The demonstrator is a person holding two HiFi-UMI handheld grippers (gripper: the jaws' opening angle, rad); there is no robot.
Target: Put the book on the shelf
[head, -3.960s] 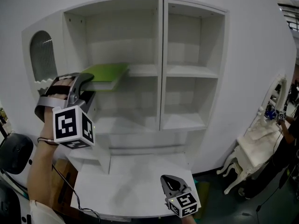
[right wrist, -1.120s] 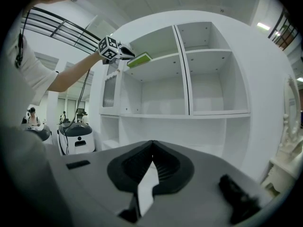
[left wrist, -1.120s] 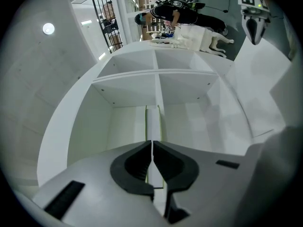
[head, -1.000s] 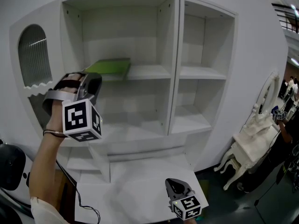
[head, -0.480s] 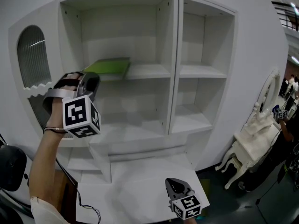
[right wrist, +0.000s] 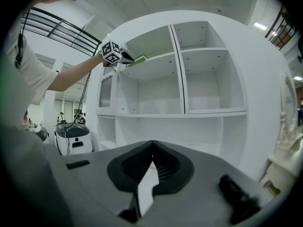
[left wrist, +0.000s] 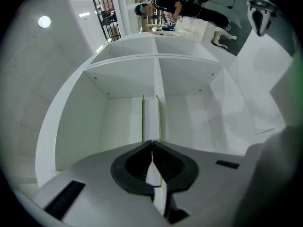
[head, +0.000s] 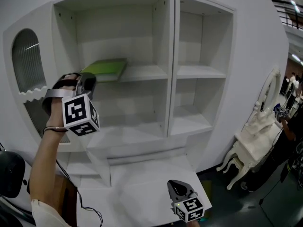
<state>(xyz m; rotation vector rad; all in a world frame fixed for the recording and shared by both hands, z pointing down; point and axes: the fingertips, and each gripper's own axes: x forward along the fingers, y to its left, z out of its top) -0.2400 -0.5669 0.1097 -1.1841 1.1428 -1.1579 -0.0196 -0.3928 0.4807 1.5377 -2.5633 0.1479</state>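
The green book (head: 105, 70) lies flat on the upper left shelf (head: 144, 73) of the white shelf unit. In the left gripper view the book (left wrist: 151, 117) shows edge-on, pale pages between two green covers, straight ahead of the jaws. My left gripper (head: 91, 80) is held level just in front of the book's near edge, shut with nothing between its jaws (left wrist: 152, 142). My right gripper (head: 173, 185) hangs low over the white table, also shut and empty (right wrist: 152, 156). From the right gripper view, the book (right wrist: 138, 59) and the left gripper (right wrist: 122, 57) appear high up at the shelf.
The shelf unit has a centre divider (head: 171, 65) and bare compartments on the right. An arched ribbed panel (head: 26, 60) sits left of it. A white table (head: 142, 181) stands below. An ornate white chair (head: 258, 136) and a person are at the far right.
Four seconds ago the book stuck out over the shelf's front edge at the left gripper; now it lies further in. Over the last second the left gripper has drifted slightly left.
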